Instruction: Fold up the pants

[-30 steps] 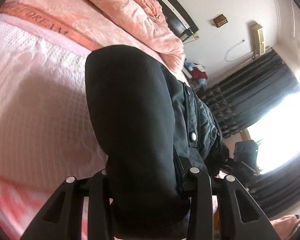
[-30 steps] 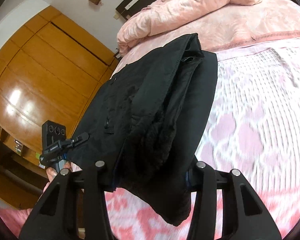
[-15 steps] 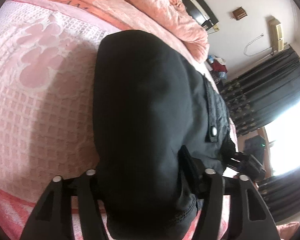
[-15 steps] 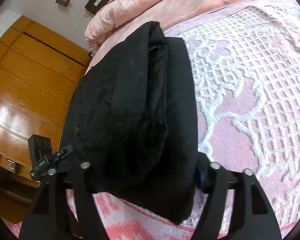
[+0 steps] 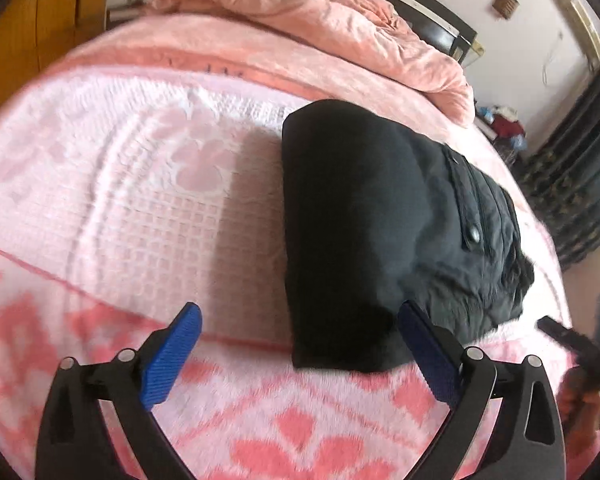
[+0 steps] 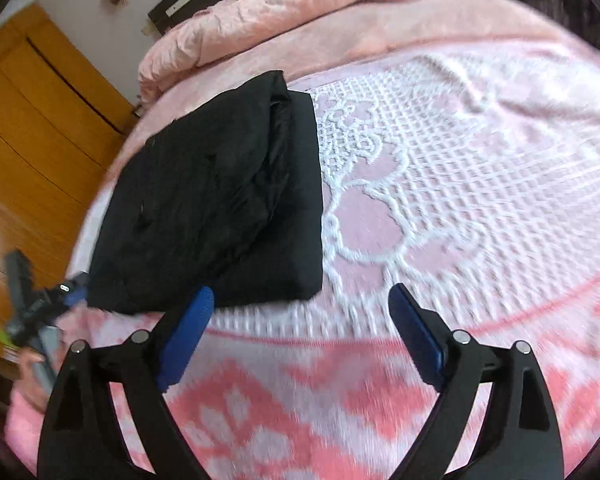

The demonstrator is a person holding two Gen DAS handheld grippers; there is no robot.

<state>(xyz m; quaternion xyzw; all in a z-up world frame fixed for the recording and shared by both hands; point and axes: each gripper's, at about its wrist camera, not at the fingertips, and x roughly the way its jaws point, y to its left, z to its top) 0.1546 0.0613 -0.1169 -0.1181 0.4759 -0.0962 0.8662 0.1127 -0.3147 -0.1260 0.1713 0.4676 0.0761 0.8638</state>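
The black pants are lying on the bed as a compact, layered bundle, resting on the pink patterned blanket near the bed's front edge. In the right wrist view the bundle is showing stacked layers with one thicker folded edge on top; the outline is roughly rectangular, though the upper layer is sitting slightly askew.

The left tongs are standing wide apart and holding nothing; the right-hand blue pad is sitting just beside the bundle's near corner, and contact cannot be confirmed. The right tongs are likewise spread wide and empty, with the left-hand pad close to the bundle's front edge.

Assessment: the folding itself is appearing essentially complete, with the garment released on the bed. Remaining work, if any, is looking limited to squaring the uneven top layer. A bunched quilt is lying behind, well apart.
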